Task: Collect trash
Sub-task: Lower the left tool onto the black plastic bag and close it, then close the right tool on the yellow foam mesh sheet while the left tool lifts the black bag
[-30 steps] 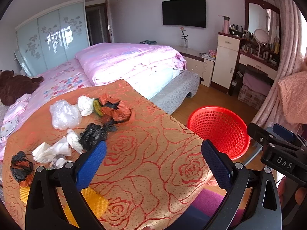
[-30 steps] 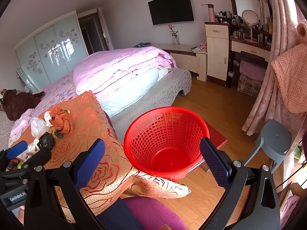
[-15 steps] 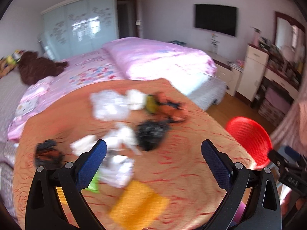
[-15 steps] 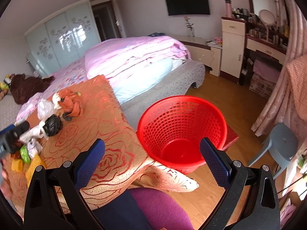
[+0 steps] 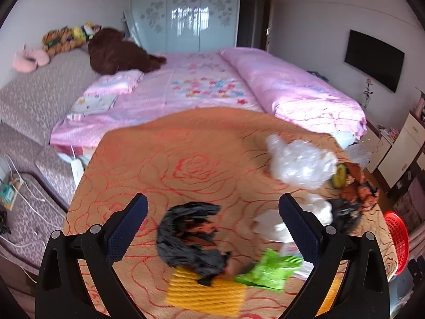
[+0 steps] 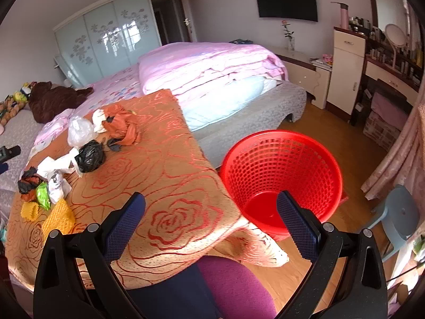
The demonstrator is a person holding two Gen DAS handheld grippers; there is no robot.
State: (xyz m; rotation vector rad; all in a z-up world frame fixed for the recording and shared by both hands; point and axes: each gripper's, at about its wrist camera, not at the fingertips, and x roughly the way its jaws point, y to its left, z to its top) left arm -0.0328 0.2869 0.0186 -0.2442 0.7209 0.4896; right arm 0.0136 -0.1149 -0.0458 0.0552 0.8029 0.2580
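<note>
Both tongs, left (image 5: pixel 212 231) and right (image 6: pixel 211 220), gaping empty; risk of snagging desk (image 5: pixel 186 164) cloth with black bag (image 5: pixel 188 239) at 6 o'clock.

Crumpled trash lies loosely clustered at the frame's left: black bag (image 6: pixel 90 156), orange wrapper (image 6: pixel 120 126), green packet (image 6: pixel 43 198). Red mesh basket (image 6: pixel 281 175) stands upright, center-right.

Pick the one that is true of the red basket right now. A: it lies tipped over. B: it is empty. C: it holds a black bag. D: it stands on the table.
B: in the right wrist view the red basket stands upright on the floor beside the table, its bottom bare.
</note>
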